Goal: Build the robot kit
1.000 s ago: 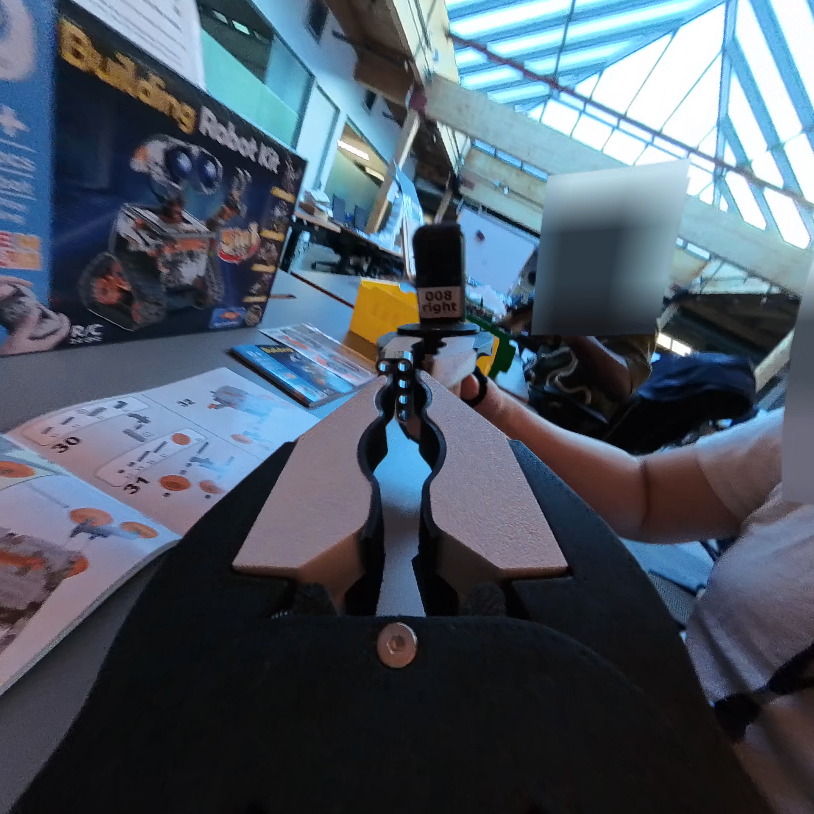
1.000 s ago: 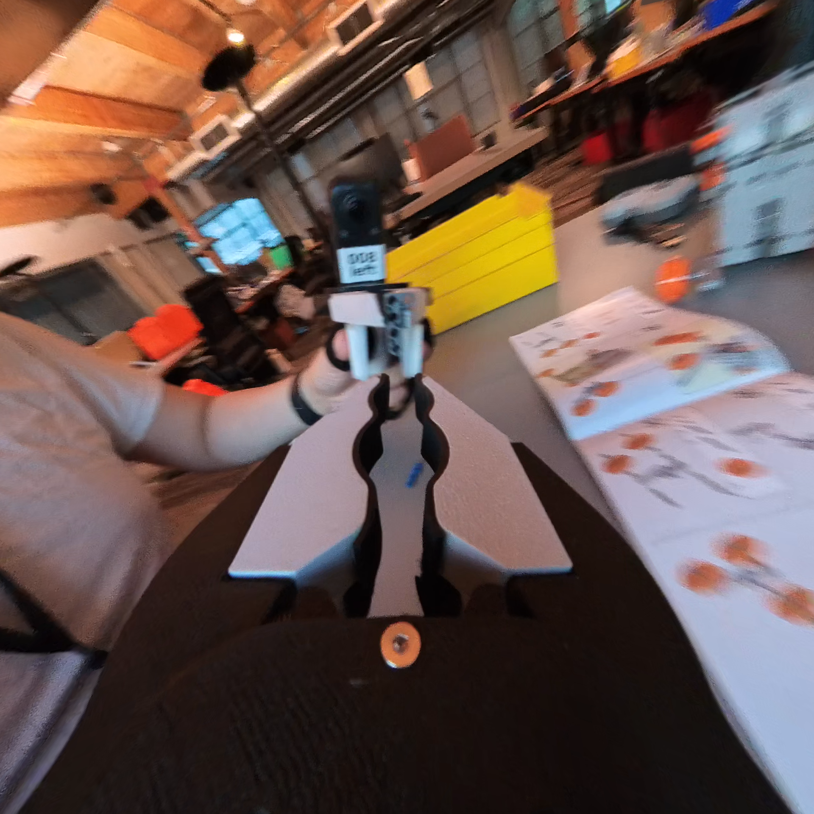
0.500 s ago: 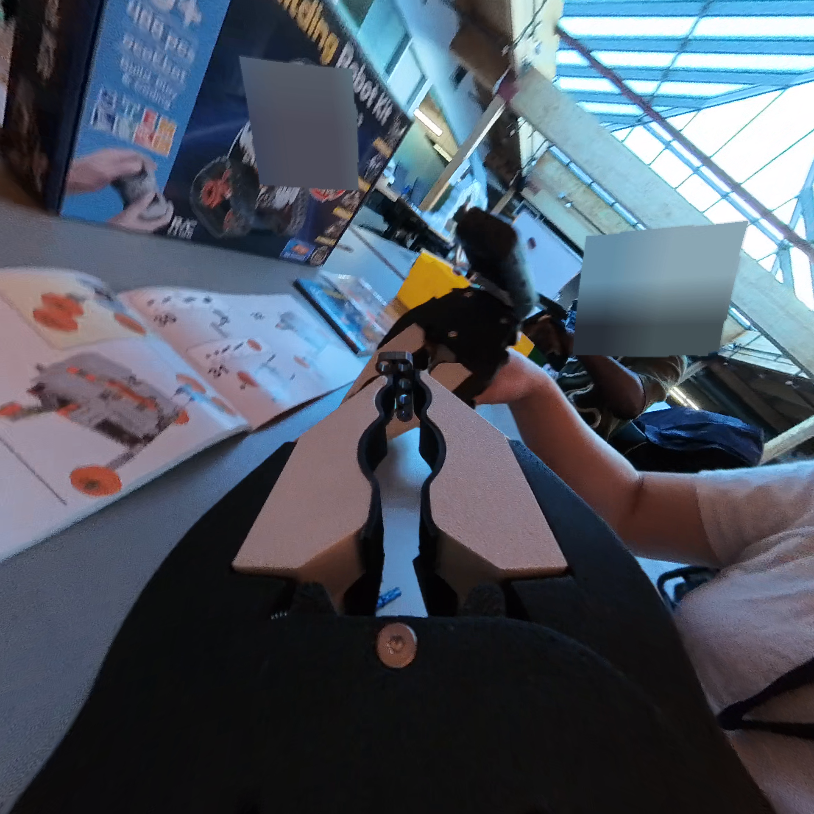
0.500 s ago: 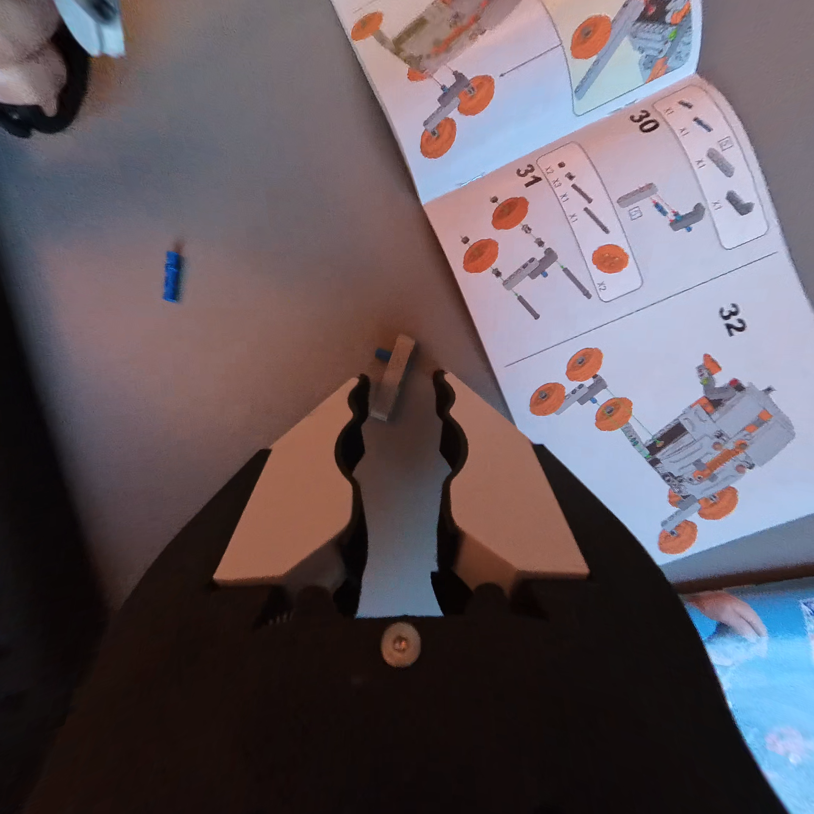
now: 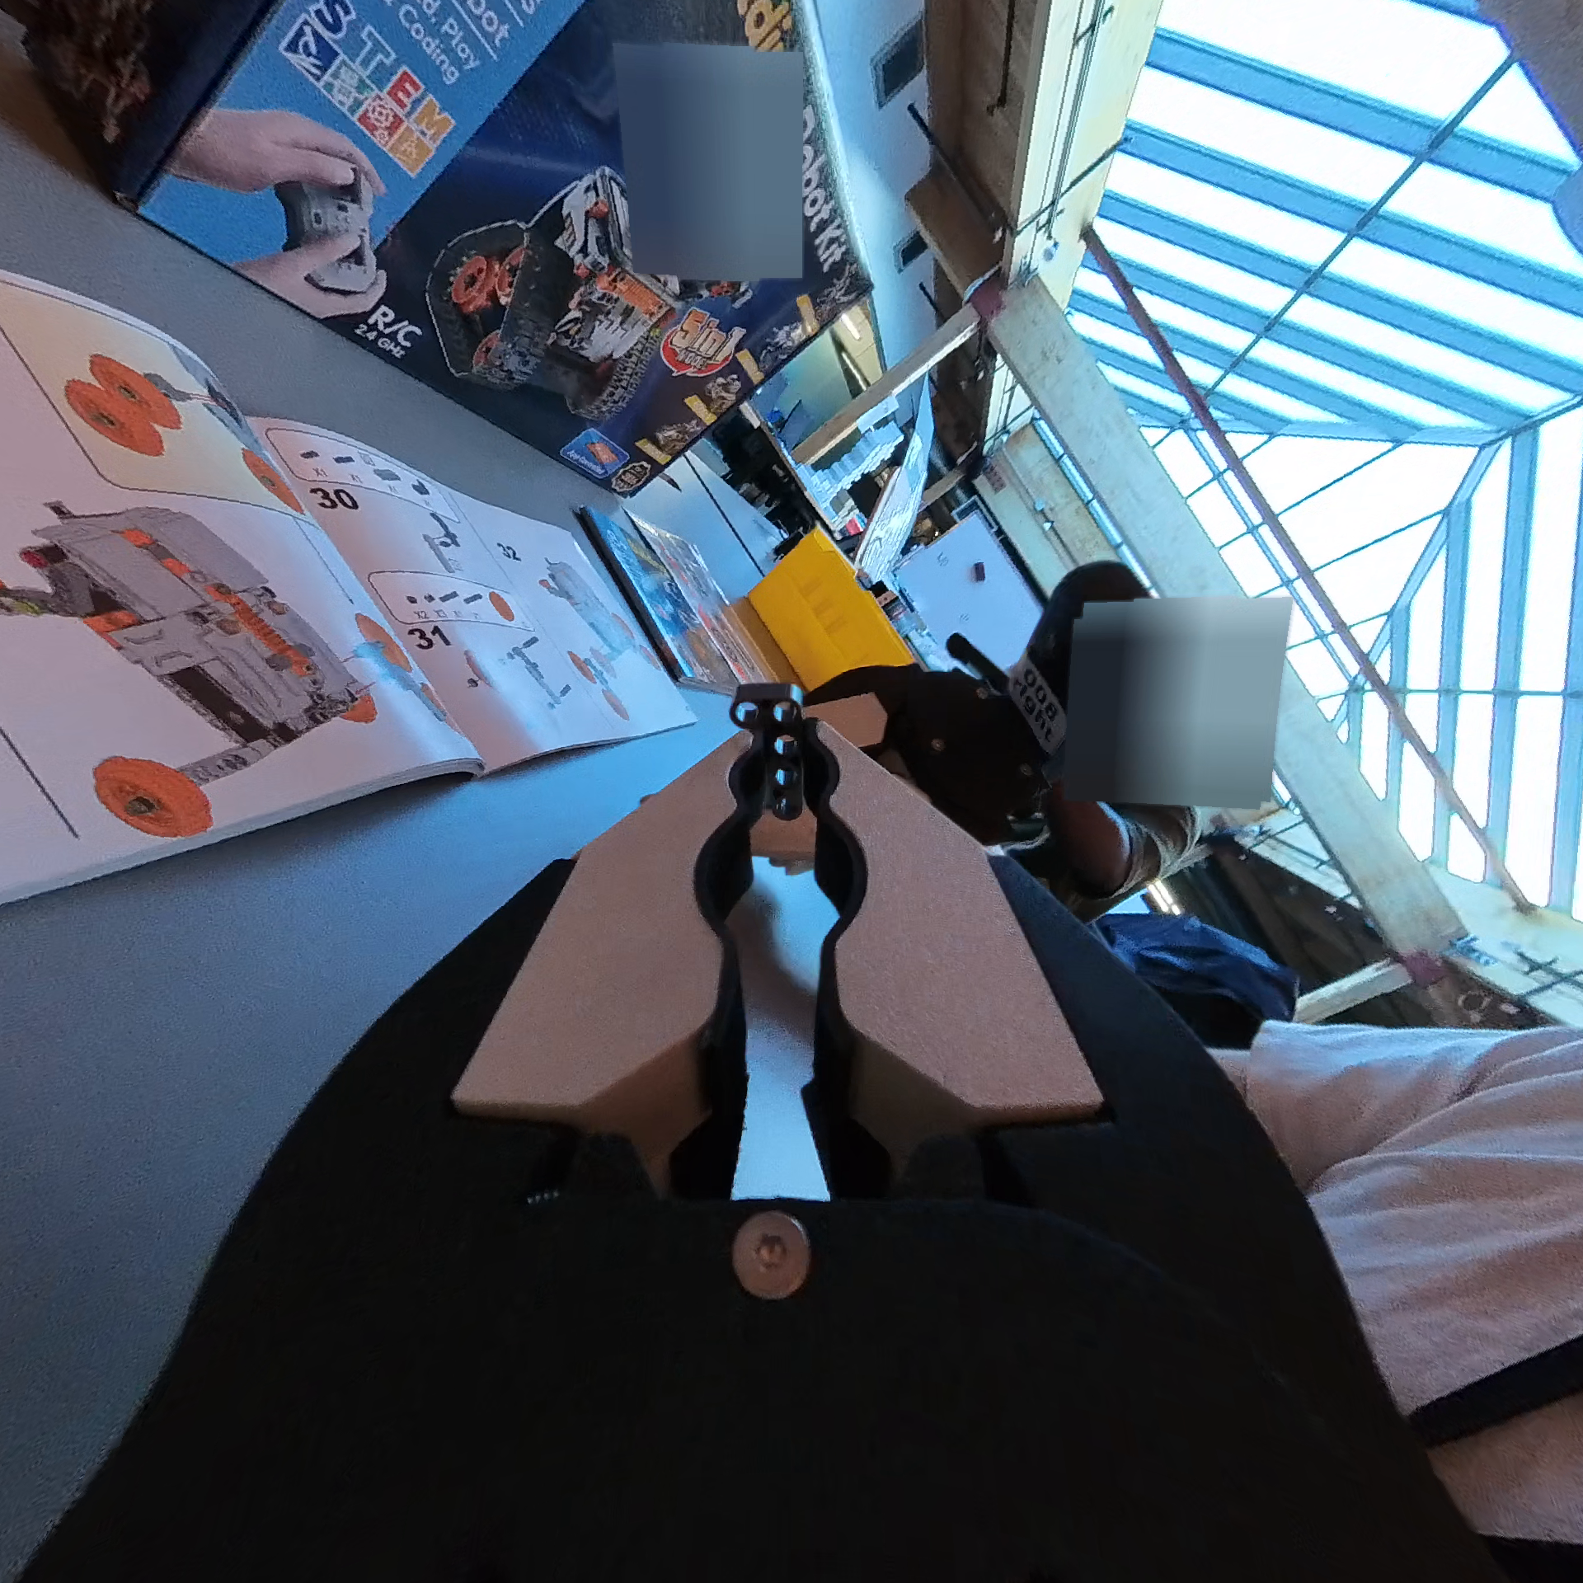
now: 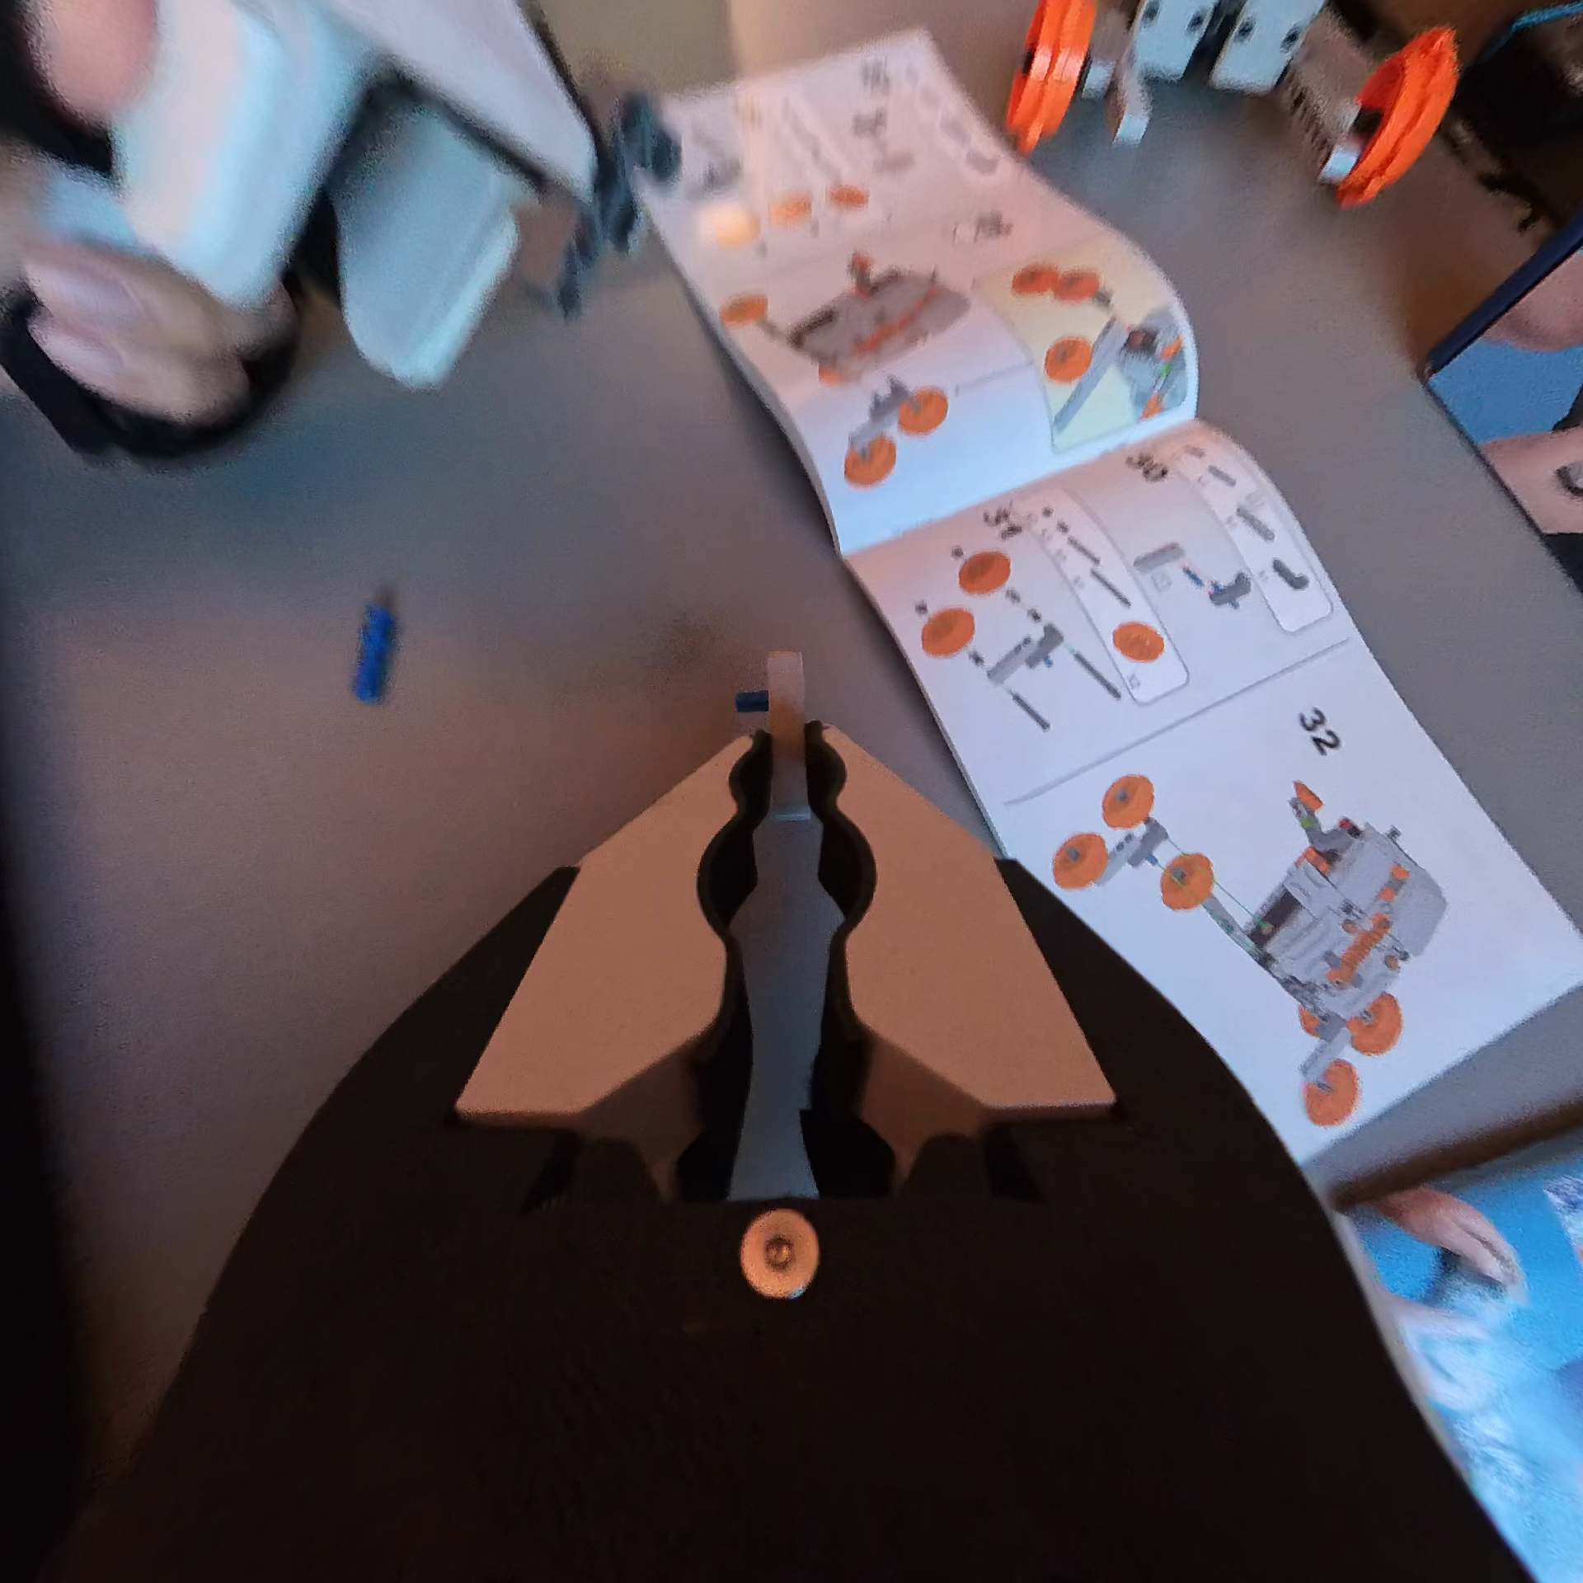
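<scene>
My left gripper is shut on a small black beam with holes, held above the grey table. My right gripper points down at the table and is shut on a pale grey beam with a blue pin sticking out to its left. In the left wrist view the right gripper shows just behind the black beam. In the right wrist view the left gripper is a blur at the upper left with the black beam at its tip.
An open instruction booklet lies to the right of the right gripper. A loose blue pin lies on the table to the left. A part-built model with orange wheels stands at the far right. The kit box and a yellow bin stand beyond. Some 10 cm of space lies between my two pairs of fingers.
The right gripper swung down to the table, opened around the grey beam and has shut on it. The left gripper has rolled to one side, still holding the black beam.
</scene>
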`<state>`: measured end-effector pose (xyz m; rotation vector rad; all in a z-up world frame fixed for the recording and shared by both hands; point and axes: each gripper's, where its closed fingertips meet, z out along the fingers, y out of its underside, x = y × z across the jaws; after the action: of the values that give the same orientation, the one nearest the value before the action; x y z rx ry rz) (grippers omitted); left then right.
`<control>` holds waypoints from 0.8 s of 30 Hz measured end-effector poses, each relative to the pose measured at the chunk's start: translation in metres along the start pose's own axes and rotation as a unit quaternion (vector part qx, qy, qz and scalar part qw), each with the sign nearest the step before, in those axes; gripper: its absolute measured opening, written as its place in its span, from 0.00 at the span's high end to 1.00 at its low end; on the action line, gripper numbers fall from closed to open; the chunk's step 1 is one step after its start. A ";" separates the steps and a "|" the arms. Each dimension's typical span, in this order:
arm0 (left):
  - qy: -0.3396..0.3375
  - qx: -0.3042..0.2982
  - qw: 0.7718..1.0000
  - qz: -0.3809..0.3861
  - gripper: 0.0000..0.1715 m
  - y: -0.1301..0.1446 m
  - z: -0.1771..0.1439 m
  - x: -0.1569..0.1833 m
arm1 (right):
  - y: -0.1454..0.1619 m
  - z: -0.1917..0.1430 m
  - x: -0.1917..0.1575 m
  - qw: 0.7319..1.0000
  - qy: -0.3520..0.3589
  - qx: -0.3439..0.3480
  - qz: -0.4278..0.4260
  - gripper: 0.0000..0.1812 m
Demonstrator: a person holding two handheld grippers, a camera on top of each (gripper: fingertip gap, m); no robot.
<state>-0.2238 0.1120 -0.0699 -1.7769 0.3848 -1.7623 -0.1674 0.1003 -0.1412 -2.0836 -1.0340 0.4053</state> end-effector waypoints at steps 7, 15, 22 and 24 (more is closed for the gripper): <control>0.056 0.030 0.997 -0.054 0.98 -0.007 0.000 0.007 | -0.056 -0.013 -0.002 0.984 0.033 0.150 0.087 0.97; 0.082 0.041 0.994 -0.058 0.98 -0.010 0.001 0.013 | -0.065 -0.028 0.004 0.964 0.017 0.215 0.153 0.97; 0.144 0.068 0.984 -0.075 0.98 -0.019 -0.003 0.028 | -0.075 -0.034 0.000 0.955 0.034 0.243 0.166 0.97; 0.160 0.072 0.981 -0.080 0.98 -0.021 -0.004 0.032 | -0.080 -0.035 -0.006 0.956 0.032 0.249 0.154 0.96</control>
<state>-0.2293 0.1085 -0.0325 -1.4598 0.2413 -2.1404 -0.1939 0.1089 -0.0586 -1.7789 -0.4941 0.6725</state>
